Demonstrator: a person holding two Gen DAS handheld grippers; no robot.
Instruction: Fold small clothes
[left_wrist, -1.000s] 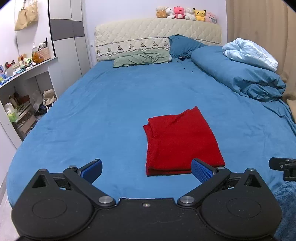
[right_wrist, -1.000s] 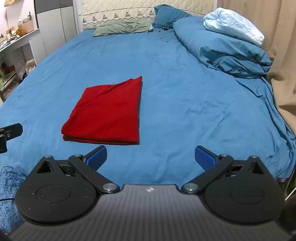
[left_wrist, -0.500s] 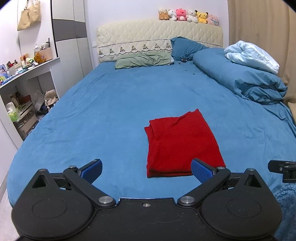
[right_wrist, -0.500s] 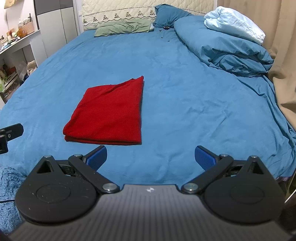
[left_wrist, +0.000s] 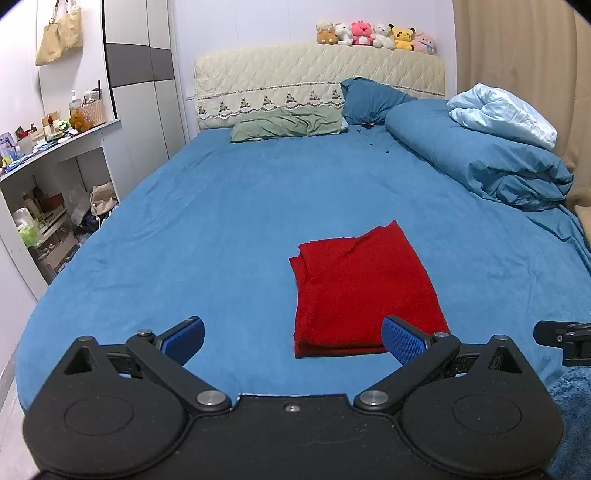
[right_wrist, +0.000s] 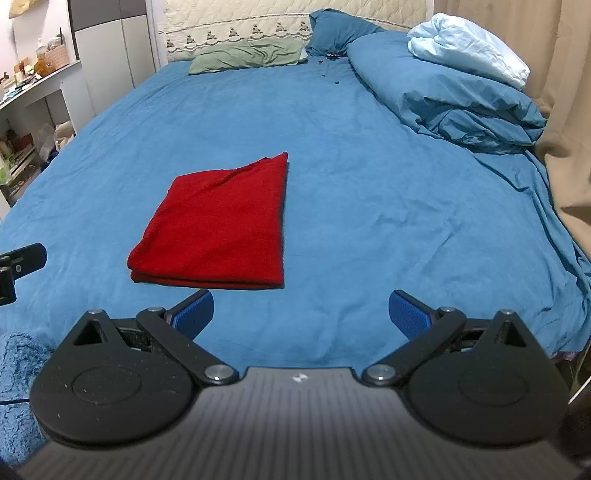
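A red garment (left_wrist: 364, 291) lies folded into a flat rectangle on the blue bed sheet (left_wrist: 221, 229); it also shows in the right wrist view (right_wrist: 221, 225). My left gripper (left_wrist: 293, 341) is open and empty, held near the bed's front edge, its right pad just in front of the garment's near edge. My right gripper (right_wrist: 301, 312) is open and empty, held in front of the garment's near right corner, apart from it. Each gripper's tip shows at the edge of the other's view.
A bunched blue duvet (left_wrist: 480, 166) with a pale blue cloth (left_wrist: 502, 114) lies along the bed's right side. Pillows (left_wrist: 288, 125) and a headboard with plush toys (left_wrist: 373, 35) are at the far end. Shelves (left_wrist: 44, 206) stand left. A beige curtain (right_wrist: 561, 74) hangs right.
Both grippers have drawn back slightly and tilted up; the garment sits a little farther from them. The garment itself has not moved, and both grippers stay open.
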